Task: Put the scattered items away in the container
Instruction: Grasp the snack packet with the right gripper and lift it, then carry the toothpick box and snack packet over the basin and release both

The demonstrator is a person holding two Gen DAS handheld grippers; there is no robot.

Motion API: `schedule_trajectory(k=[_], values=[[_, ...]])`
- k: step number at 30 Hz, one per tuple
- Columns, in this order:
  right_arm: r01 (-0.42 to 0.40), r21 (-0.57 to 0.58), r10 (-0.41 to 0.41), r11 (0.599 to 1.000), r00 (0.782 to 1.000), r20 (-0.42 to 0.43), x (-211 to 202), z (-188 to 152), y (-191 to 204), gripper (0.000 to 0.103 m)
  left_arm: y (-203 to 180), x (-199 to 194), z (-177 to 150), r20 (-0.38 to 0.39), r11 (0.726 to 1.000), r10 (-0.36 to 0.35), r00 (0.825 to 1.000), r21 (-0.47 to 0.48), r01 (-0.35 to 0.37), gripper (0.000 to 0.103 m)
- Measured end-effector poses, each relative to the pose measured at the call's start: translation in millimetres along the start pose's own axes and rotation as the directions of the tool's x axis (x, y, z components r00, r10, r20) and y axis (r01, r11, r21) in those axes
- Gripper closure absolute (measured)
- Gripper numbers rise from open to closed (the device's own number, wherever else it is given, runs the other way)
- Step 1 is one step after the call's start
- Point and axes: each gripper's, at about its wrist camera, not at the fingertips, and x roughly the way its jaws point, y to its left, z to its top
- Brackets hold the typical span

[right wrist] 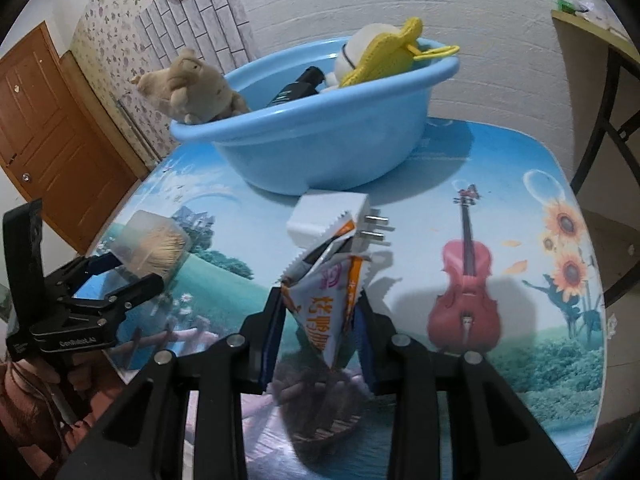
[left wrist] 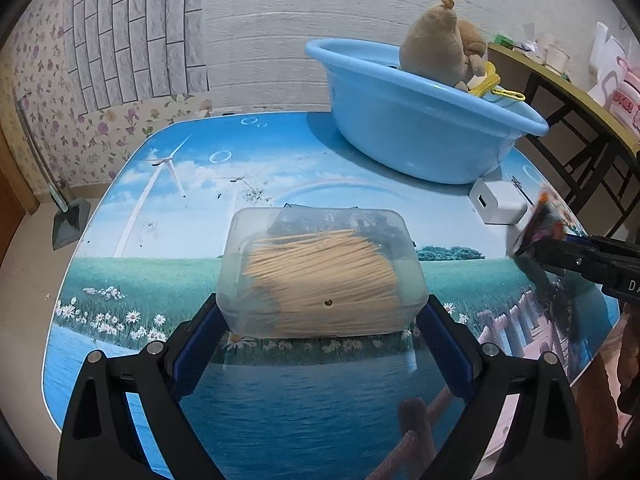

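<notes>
My left gripper (left wrist: 322, 304) is shut on a clear plastic box of toothpicks (left wrist: 320, 268), its blue pads against the box's two short sides. The right wrist view shows this gripper (right wrist: 138, 270) and box (right wrist: 150, 246) at the left. My right gripper (right wrist: 320, 296) is shut on a white and orange snack packet (right wrist: 324, 300) that stands upright between its pads. At the left wrist view's right edge, the same gripper (left wrist: 532, 248) holds the packet (left wrist: 546, 220) above the table. The blue basin (right wrist: 320, 148) holds a brown plush toy (right wrist: 192, 88), a yellow item and a black item.
A white charger plug (right wrist: 332, 216) lies on the table just in front of the basin (left wrist: 400, 140), beyond the packet. The table (right wrist: 500, 248) has a printed landscape top. A second table (left wrist: 560, 76) stands at the right; a wooden door (right wrist: 48, 120) at the left.
</notes>
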Motion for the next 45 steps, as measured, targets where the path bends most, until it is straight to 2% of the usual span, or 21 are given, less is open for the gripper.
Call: schedule_trajectory(k=[4,8,16,20,22,24,32,45], values=[[0.015,-0.032,-0.015,0.999,1.000,0.007,-1,1,6,0.068,0,3,1,-0.001,1.000,0.000,1.000,0.007,0.000,0.008],[0.030,-0.030,-0.030,0.999,1.000,-0.006,4,0,6,0.049,-2,5,3,0.006,1.000,0.000,1.000,0.021,-0.001,0.008],[0.044,-0.022,-0.044,0.999,0.999,-0.001,9,-1,6,0.048,-1,5,3,0.015,1.000,-0.010,1.000,0.021,0.010,0.010],[0.015,-0.004,-0.015,1.000,1.000,-0.005,11,-2,3,0.048,-3,3,1,0.014,1.000,-0.003,1.000,0.017,0.003,0.011],[0.006,-0.004,-0.006,1.000,1.000,-0.001,10,-3,3,0.050,-5,2,2,0.009,1.000,-0.001,1.000,0.018,0.001,0.011],[0.003,-0.003,-0.003,1.000,1.000,0.001,9,-4,1,0.066,-6,1,3,0.012,1.000,0.006,1.000,0.020,-0.006,0.011],[-0.060,0.006,0.060,0.998,0.997,0.040,-5,-1,-2,0.070,-7,-18,9,0.039,1.000,0.003,0.999,-0.013,-0.002,0.011],[-0.159,-0.087,0.170,0.983,0.976,0.138,-44,13,30,0.070,-7,-70,33,0.164,0.999,0.006,0.986,-0.045,0.002,0.011]])
